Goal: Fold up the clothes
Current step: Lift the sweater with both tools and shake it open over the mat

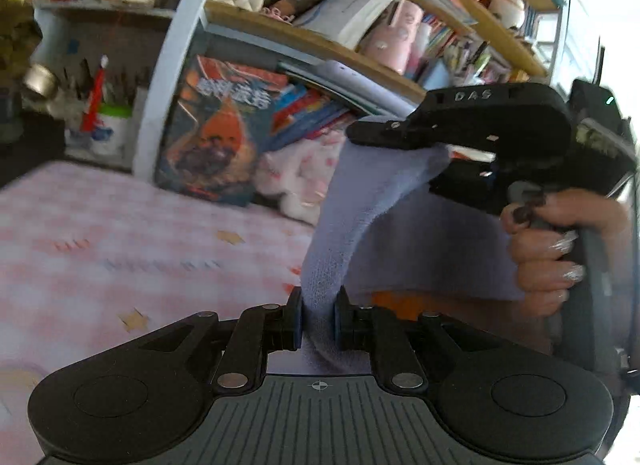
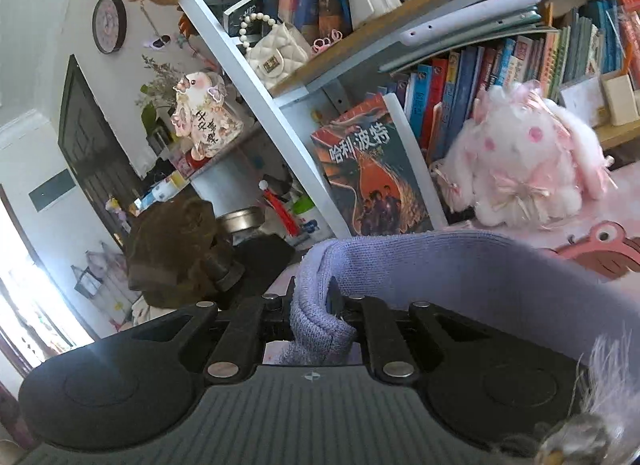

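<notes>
While only the left wrist view shows a hand (image 1: 560,249), both show the lilac knit (image 1: 340,233).

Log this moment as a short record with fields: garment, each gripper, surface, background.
garment: lavender knit piece, lifted and stretched between both grippers
left gripper: shut on one end of the knit
right gripper: shut on a bunched edge of the knit; seen from the left wrist view above and to the right, held by a hand
surface: pink checked cloth under the garment
background: bookshelf, white and pink plush toy
</notes>
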Demonstrator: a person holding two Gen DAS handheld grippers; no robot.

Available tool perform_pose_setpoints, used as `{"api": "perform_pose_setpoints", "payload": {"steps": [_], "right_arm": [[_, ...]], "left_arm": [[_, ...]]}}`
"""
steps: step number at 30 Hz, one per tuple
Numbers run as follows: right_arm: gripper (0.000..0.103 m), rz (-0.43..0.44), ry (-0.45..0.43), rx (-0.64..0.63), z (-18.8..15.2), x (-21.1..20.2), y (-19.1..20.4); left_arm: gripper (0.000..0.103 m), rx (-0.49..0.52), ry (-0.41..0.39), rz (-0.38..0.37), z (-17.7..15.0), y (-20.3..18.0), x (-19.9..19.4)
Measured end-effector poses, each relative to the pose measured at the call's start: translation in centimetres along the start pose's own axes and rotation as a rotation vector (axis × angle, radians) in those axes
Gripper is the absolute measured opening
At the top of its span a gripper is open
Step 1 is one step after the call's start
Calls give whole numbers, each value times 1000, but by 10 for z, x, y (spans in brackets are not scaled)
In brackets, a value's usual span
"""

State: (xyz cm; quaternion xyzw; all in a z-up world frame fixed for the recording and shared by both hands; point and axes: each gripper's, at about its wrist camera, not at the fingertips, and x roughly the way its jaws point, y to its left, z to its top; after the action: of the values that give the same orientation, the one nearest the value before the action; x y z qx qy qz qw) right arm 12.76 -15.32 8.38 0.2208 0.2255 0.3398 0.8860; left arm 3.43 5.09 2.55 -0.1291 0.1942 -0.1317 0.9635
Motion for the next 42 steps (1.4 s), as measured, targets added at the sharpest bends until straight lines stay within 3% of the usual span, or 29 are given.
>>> {"api": "perform_pose_setpoints", "payload": {"steps": [1, 3, 7, 11, 14, 19, 24, 26, 29, 32, 34, 38, 40, 42], "right_arm": [[11, -6, -4, -16, 1, 3, 5], [24, -9, 1, -49, 2, 7, 11], [30, 20, 25, -76, -10, -6, 9], [37, -33, 62, -176, -33, -36, 0], [38, -110, 110, -244, -58, -59, -12], [42, -164, 132, -227, -91, -92, -34], [46, -273, 119, -231, -107, -121, -47], [46, -317, 109, -213, -107, -131, -57], [45, -379, 94, -184, -106, -144, -72], [46, -389, 98, -149, -90, -150, -92], [46, -496, 101, -207, -75, -146, -102], [44, -774, -67, -225, -42, -153, -123], [45, -760, -147, -169, -32, -166, -124], [50, -650, -154, -147, -34, -174, -117]], "left_arm": [[13, 3, 10, 16, 1, 6, 4], [13, -10, 40, 46, -1, 19, 10], [19, -33, 113, 108, -13, 43, 20], [20, -17, 74, 185, -12, 56, 4], [23, -25, 47, 147, -11, 50, -18], [47, 68, 65, 42, -29, 7, -47], [50, 162, 107, -29, -43, -38, -51], [52, 202, 117, -71, -49, -56, -51], [64, 283, 130, -124, -57, -85, -49], [67, 381, 151, -128, -65, -113, -44], [74, 445, 155, -132, -72, -129, -42], [77, 536, 160, -132, -83, -149, -36], [77, 566, 165, -117, -86, -155, -32], [77, 581, 155, -84, -86, -155, -29]]}}
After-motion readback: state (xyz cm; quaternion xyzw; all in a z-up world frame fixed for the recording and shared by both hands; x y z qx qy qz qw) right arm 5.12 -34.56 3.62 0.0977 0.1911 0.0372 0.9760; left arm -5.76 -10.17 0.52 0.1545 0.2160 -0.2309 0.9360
